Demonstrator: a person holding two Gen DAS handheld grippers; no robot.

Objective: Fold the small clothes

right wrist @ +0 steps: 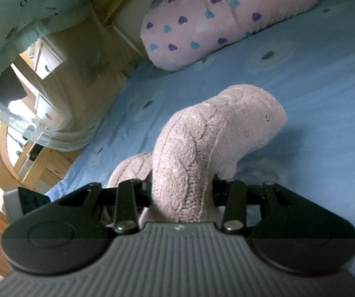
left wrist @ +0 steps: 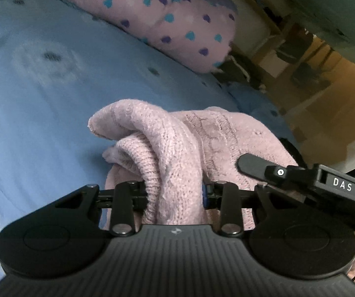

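Note:
A small pale pink cable-knit garment [left wrist: 177,148] is held over a blue bed sheet [left wrist: 41,123]. My left gripper [left wrist: 176,193] is shut on a bunched fold of the knit, which covers its fingertips. In the left wrist view the right gripper's body [left wrist: 301,175], marked DAS, comes in from the right against the knit. My right gripper [right wrist: 182,193] is shut on another thick fold of the same garment [right wrist: 202,136], which arches up and droops to the right. Its fingertips are hidden by the fabric.
A pink pillow with blue and purple hearts [left wrist: 167,22] [right wrist: 227,17] lies at the far side of the bed. The bed edge [right wrist: 78,163] drops to a wooden floor with furniture [right wrist: 29,94] beyond it.

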